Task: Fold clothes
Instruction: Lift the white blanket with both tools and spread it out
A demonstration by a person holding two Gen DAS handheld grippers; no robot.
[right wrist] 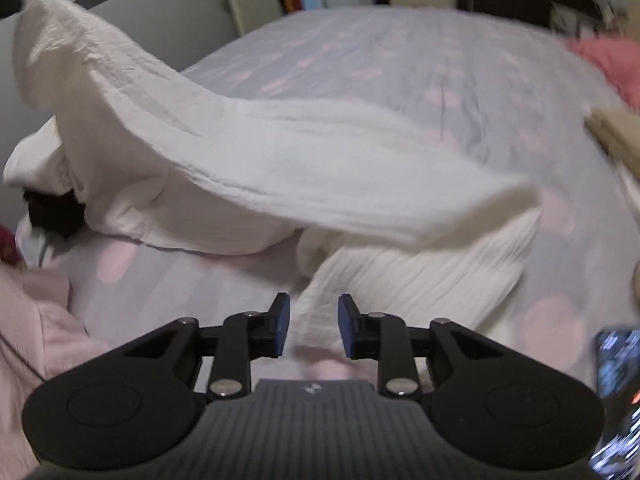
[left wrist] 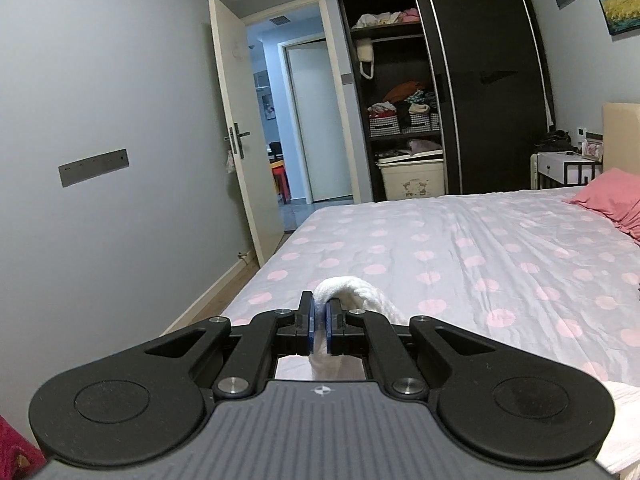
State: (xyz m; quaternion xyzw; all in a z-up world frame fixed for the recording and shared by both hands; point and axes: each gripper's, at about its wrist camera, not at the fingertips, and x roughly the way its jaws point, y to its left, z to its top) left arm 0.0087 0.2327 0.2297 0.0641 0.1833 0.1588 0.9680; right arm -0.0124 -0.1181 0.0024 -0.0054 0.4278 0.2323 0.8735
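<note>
Bed (right wrist: 360, 60) under white garment (right wrist: 280, 160): L gripper (left wrist: 319, 314) pinches it, R gripper (right wrist: 310, 320) agape below.

The crinkled white garment (right wrist: 280, 160) hangs half-lifted above the polka-dot bed (right wrist: 400, 60), its lower part rumpled on it.

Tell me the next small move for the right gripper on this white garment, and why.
Probably ease the right gripper forward and close on the white garment edge just ahead of it. Its jaws stand open and empty, while the left gripper already pinches a fold, lifting one end above the bed.
</note>
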